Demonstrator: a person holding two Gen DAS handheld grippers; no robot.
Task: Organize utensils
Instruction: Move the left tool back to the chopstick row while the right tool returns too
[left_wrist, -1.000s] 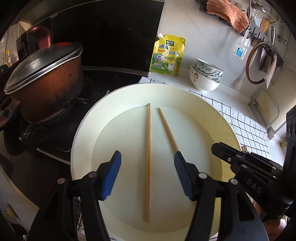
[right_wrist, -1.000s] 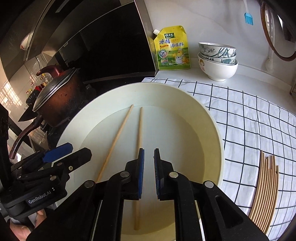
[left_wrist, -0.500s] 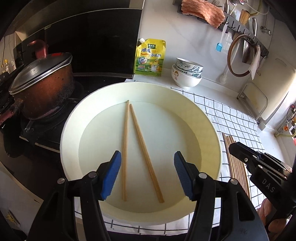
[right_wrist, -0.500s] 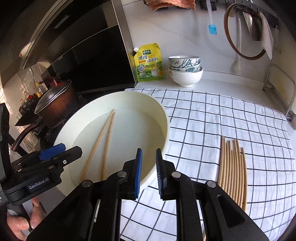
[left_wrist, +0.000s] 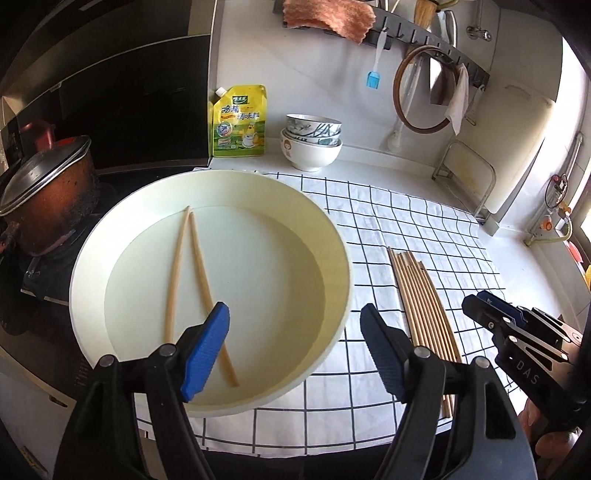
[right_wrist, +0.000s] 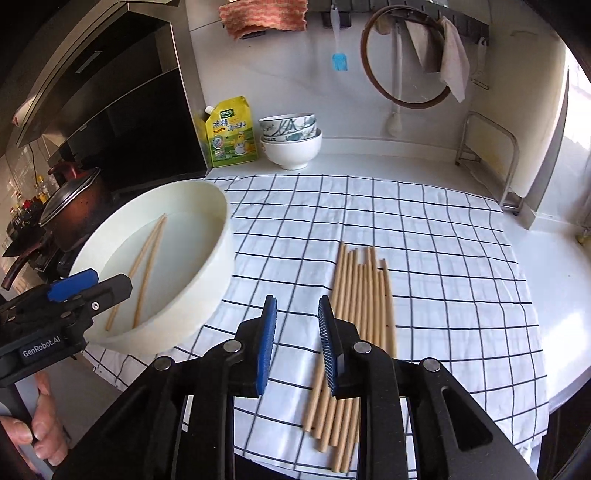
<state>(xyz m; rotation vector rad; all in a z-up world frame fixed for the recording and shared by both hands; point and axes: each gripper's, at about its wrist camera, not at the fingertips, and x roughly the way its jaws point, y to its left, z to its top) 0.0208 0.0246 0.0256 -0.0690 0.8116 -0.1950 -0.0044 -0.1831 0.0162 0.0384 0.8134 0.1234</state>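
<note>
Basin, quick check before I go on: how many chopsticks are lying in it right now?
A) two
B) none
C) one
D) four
A: the left wrist view shows two chopsticks lying in the white basin, their far tips close together and near ends spread apart; the rest of the chopsticks lie in a bundle on the checked cloth.

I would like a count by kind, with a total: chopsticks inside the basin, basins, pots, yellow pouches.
Chopsticks in basin: 2
Basin: 1
Pot: 1
Yellow pouch: 1
Total: 5
</note>
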